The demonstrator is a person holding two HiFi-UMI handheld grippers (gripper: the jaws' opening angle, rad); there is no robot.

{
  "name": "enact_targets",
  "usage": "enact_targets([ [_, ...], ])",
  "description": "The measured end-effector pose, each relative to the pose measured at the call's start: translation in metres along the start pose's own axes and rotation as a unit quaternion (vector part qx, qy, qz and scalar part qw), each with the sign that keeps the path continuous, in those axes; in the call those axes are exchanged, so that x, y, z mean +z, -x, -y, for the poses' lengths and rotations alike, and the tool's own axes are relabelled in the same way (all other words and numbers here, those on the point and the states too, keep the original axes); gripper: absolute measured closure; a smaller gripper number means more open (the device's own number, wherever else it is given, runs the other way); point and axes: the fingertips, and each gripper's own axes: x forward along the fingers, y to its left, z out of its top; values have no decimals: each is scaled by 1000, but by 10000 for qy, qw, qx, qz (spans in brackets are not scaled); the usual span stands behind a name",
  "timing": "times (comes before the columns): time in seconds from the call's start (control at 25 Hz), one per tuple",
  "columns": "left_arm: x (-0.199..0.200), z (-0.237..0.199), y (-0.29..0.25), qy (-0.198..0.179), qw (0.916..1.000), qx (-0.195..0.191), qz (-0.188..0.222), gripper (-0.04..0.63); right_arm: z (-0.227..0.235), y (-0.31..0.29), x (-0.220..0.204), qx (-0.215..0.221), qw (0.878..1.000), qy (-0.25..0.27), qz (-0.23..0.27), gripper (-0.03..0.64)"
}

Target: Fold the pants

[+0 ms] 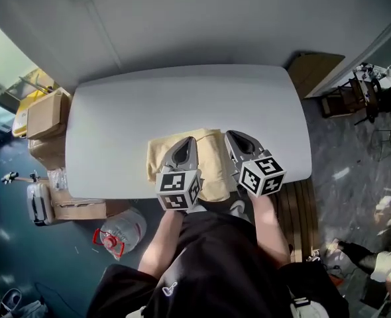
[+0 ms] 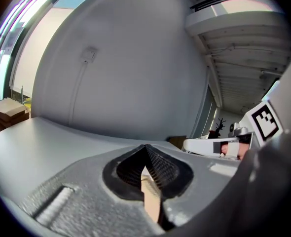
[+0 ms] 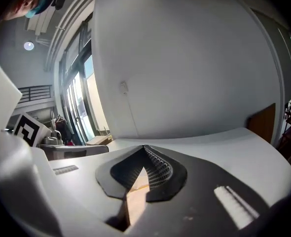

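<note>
The beige pants [image 1: 212, 161] lie bunched at the near edge of the white table [image 1: 182, 105], partly draped over that edge. Both grippers hover side by side above them and point away from the person. In the left gripper view the left gripper [image 2: 145, 149] is shut, with a strip of beige pants fabric [image 2: 151, 199] pinched between its jaws. The right gripper [image 3: 144, 149] is likewise shut on a fold of pants fabric [image 3: 135, 201]. From the head view, the left gripper [image 1: 187, 142] and right gripper [image 1: 234, 136] cover the middle of the pants.
Cardboard boxes [image 1: 46, 114] and a suitcase [image 1: 40, 203] stand on the floor left of the table, with a clear bag [image 1: 121, 230] near its front corner. A wooden board [image 1: 315, 71] leans at the back right. A slatted bench [image 1: 296, 207] sits beside the person.
</note>
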Motion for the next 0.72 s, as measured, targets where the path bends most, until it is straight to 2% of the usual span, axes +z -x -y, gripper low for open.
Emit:
enact_targets([
  [0.24,2,7,1,26,9999,169,14,592,-1,8,5,205,9997,125,-22,611],
  [0.4,10,4,1,14,9995,285,117,592,-2,7,17,336,9992,146,172,612],
  [0.6,12,-3,6,-23,9990,417,149,592,-11,1,19,417,9976,536,152,612],
  [0.72,17,-1,7,-117,9987,446,221,592,-10,3,25,392,9968,619,322,612],
])
